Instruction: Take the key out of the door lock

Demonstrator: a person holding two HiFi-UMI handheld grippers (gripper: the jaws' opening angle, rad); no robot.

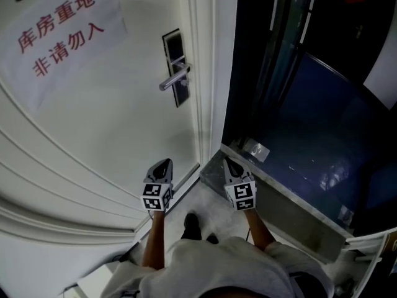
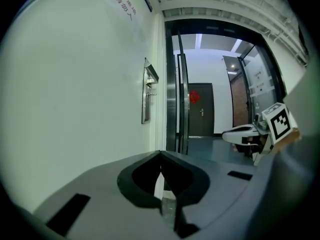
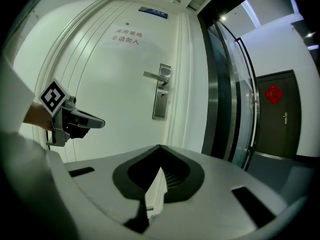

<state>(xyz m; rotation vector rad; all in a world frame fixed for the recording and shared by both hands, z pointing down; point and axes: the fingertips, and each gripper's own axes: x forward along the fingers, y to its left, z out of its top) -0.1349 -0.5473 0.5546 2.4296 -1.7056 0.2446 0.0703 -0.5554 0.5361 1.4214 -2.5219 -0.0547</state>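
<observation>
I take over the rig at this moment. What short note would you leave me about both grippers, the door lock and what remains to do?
The left gripper is shut and empty, apart from the door.
The right gripper is shut and empty too, beside it.
The lock plate and lever handle are ahead, not touched.
The key is too small to make out.
Done: nothing.
Left: reach the lock, grip the key, pull it out.

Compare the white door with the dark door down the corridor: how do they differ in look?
The white door is near and pale; the dark door is far and almost black. The white door carries red writing; the dark door carries a red ornament. Both look closed.
</observation>
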